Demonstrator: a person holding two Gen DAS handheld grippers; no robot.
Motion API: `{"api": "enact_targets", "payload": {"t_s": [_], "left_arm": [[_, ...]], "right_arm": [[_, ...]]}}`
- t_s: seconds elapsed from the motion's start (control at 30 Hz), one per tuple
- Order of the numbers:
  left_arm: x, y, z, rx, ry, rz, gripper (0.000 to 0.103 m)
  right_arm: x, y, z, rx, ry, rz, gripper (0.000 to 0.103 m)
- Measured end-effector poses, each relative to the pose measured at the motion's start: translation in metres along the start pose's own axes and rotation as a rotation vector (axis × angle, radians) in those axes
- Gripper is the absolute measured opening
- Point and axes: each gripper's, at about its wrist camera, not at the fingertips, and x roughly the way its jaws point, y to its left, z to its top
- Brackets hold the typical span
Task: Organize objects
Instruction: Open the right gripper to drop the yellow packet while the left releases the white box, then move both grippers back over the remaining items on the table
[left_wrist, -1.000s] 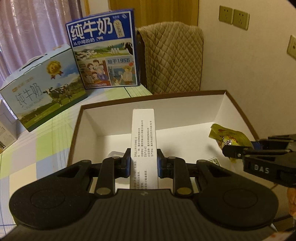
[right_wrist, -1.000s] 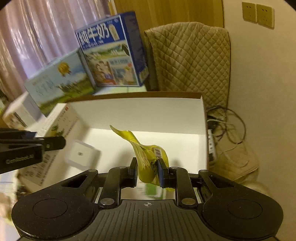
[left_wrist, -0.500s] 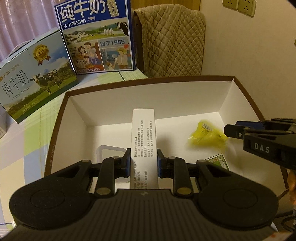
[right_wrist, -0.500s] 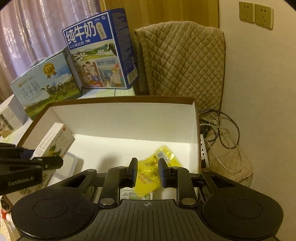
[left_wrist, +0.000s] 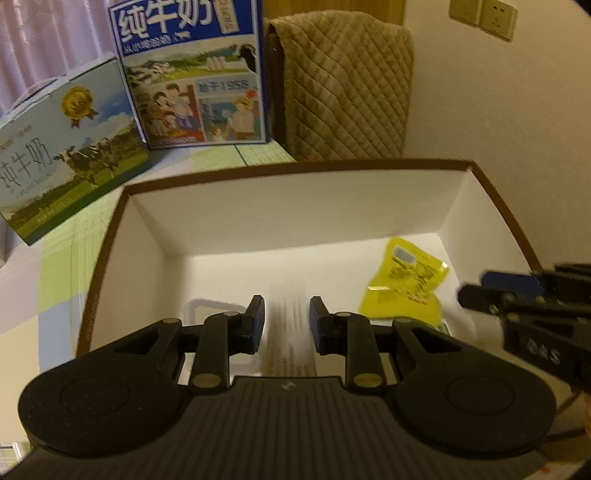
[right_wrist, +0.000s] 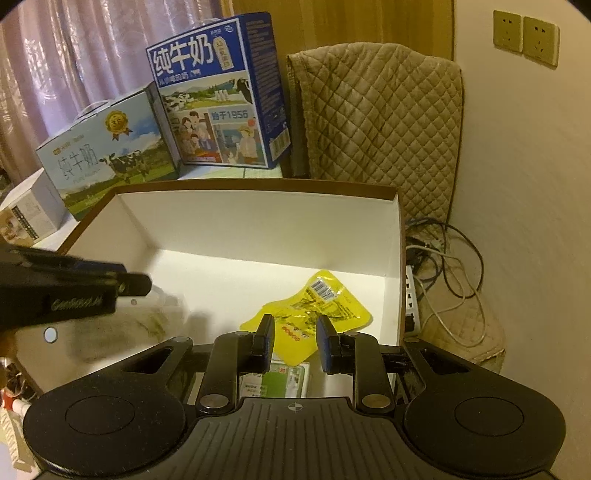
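A crinkled yellow foil snack packet, barcode side up, lies flat on the floor of a large open cardboard box with white inner walls and a brown rim, toward the box's right-hand side, resting partly over a small green-and-white card. Directly above the packet hovers the right gripper, its black fingers spread apart and holding nothing. The left gripper is likewise released over the middle of the box; between its parted fingers a tall white printed carton shows only as a motion-blurred streak, so whether it touches the box floor cannot be told. A white rounded-corner container sits on the box floor just left of that carton. Behind the box, on a checked tablecloth, stand a blue milk case with Chinese lettering and a pale blue-green milk case picturing cows. A quilted beige cover drapes furniture against the wall.
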Motion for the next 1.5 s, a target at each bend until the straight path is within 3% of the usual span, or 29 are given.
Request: {"api": "enact_targets", "payload": {"t_s": [0.13, 0.3, 0.57, 0.9, 1.5], "left_arm": [[-0.003, 0.004, -0.001, 0.007, -0.006, -0.004, 0.041], [-0.014, 0.010, -0.008, 0.010, 0.007, -0.012, 0.057], [-0.047, 0.018, -0.026, 0.007, 0.004, -0.042, 0.071], [-0.111, 0.042, -0.056, -0.059, -0.051, -0.075, 0.077], [-0.212, 0.083, -0.125, -0.129, -0.111, -0.005, 0.078]], "right_arm": [[-0.010, 0.003, -0.004, -0.019, -0.012, 0.023, 0.029], [-0.027, 0.007, -0.015, -0.035, -0.028, 0.056, 0.052], [-0.056, 0.017, -0.028, -0.065, -0.035, 0.079, 0.062], [-0.103, 0.035, -0.042, -0.034, -0.084, 0.117, 0.066], [-0.153, 0.099, -0.079, -0.009, -0.077, 0.207, 0.068]]}}
